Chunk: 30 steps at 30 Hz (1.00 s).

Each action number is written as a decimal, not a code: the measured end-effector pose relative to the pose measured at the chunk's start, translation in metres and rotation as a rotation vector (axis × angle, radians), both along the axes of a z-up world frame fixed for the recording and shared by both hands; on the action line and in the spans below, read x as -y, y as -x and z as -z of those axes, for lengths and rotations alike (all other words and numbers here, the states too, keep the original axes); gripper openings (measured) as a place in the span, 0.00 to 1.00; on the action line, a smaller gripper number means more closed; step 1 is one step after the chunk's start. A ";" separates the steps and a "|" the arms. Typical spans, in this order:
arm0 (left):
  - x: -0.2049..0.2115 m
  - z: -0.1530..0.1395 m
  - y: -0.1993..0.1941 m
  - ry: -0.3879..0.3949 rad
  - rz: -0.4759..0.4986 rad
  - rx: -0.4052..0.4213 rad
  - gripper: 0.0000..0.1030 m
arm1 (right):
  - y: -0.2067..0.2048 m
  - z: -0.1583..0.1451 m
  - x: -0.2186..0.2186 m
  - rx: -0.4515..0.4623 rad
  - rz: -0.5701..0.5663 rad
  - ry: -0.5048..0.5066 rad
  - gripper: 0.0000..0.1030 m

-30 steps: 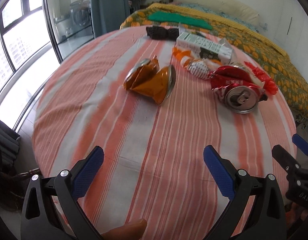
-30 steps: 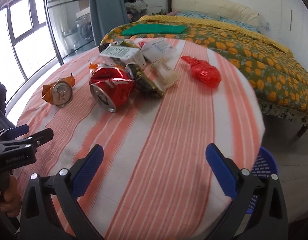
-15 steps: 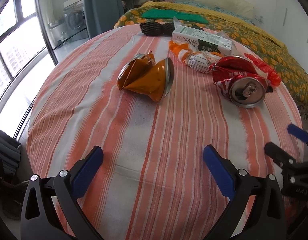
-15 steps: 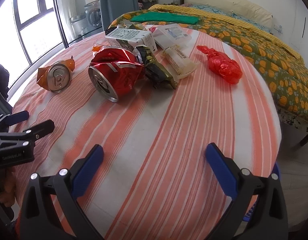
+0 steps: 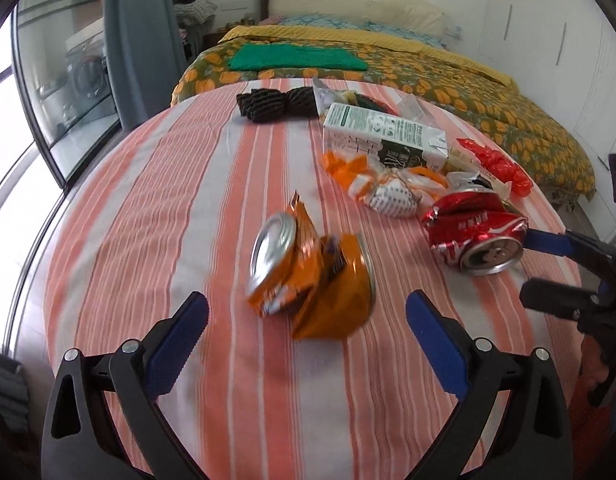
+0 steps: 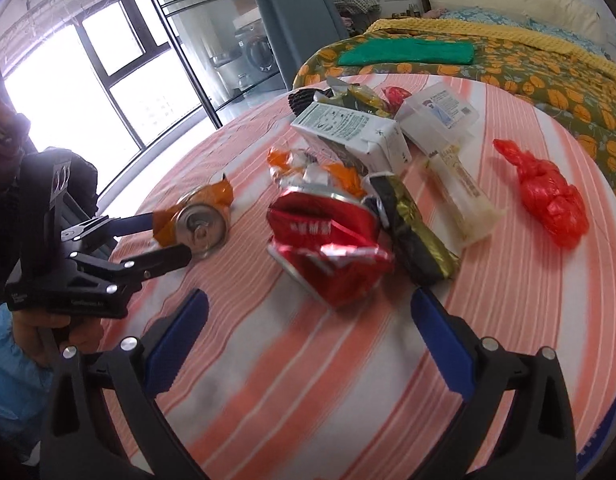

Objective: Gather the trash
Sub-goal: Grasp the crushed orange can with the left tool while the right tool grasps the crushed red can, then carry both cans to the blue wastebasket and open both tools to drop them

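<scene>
**A:** Where is the trash, and what are the two tools doing?

**B:** A cluster of litter lies on a round surface (image 5: 235, 380) covered in an orange-and-white striped cloth. The left hand-held gripper (image 5: 307, 334) is spread wide with its jaws starting to close; the crushed orange can (image 5: 308, 276) sits just ahead of its fingertips, not yet between them. The right hand-held gripper (image 6: 310, 330) is in the same state, wide and beginning to close, with the crushed red can (image 6: 328, 246) just ahead of it. Neither grips anything.

**A:** How would the cans handle?

**B:** Judging by the crumpled walls, both are empty thin metal: light, springy, with sharp folds and a slick skin. A squeeze across the flattened middle should hold better than one on the hard round rims, where pads may slip.

**A:** Which way do they lie?

**B:** The orange can lies on its side, long axis running left to right across the left view, one silver end at each side, tilted slightly. In the left view the red can's open top faces the camera, so its long axis runs away toward the milk carton (image 5: 384, 136).

**A:** Anything else nearby?

**B:** A soft red plastic bag (image 6: 548, 192) lies apart at the right.
</scene>
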State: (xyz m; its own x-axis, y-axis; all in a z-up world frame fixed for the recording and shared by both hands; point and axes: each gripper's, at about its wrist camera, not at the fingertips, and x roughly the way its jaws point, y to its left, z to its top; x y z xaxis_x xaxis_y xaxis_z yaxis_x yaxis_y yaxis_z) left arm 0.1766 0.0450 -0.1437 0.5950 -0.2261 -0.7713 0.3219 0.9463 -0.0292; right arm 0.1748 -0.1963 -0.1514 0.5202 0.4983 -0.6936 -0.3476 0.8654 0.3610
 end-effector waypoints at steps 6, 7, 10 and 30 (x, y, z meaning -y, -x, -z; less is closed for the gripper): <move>0.005 -0.002 -0.009 -0.019 0.048 0.013 0.72 | 0.013 -0.005 -0.016 -0.037 -0.158 -0.053 0.63; 0.004 -0.002 -0.008 -0.021 0.054 0.020 0.71 | 0.021 -0.009 -0.021 -0.039 -0.215 -0.057 0.63; 0.004 -0.002 -0.010 -0.030 0.070 0.021 0.61 | 0.031 -0.022 -0.027 0.003 -0.266 0.023 0.64; -0.008 -0.012 0.021 0.028 0.097 0.065 0.39 | -0.011 -0.021 -0.041 0.041 -0.311 0.359 0.68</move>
